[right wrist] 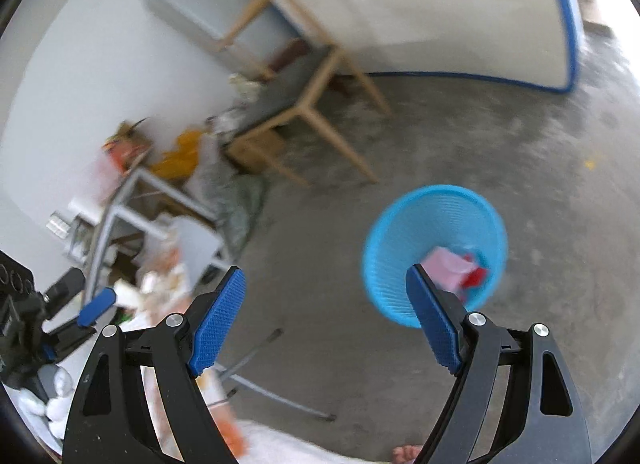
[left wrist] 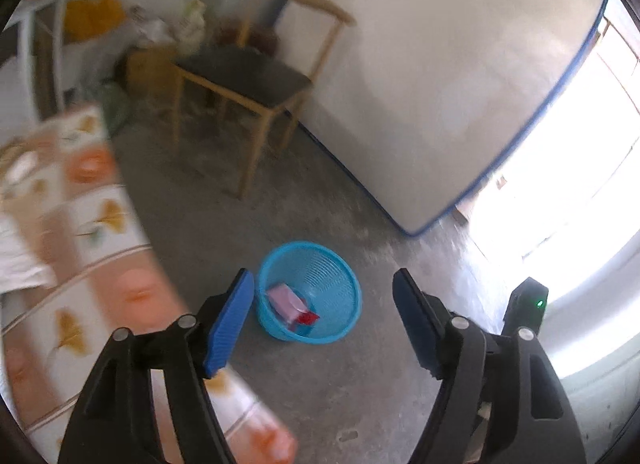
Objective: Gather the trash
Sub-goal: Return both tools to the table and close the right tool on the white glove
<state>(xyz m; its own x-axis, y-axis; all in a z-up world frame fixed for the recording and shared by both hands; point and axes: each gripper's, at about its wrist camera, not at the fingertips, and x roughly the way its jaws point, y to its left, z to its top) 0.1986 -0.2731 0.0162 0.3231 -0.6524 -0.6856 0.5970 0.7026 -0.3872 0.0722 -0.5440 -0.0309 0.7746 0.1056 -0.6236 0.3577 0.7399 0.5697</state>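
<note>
A patterned worktop (left wrist: 100, 264) lies at the left, and on the floor (left wrist: 320, 404) ahead and below stands the blue basket (left wrist: 309, 291), holding a pink packet (left wrist: 285, 299) and red wrapper (left wrist: 308, 318). Both the left hand-held gripper (left wrist: 322, 320) and right hand-held gripper (right wrist: 326, 320) gape empty, the right one's view closer to the basket

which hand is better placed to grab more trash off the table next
Left, probably. Both tools are open and empty, but the left tool hangs right beside the patterned table edge; the right tool faces the blue basket.
</note>
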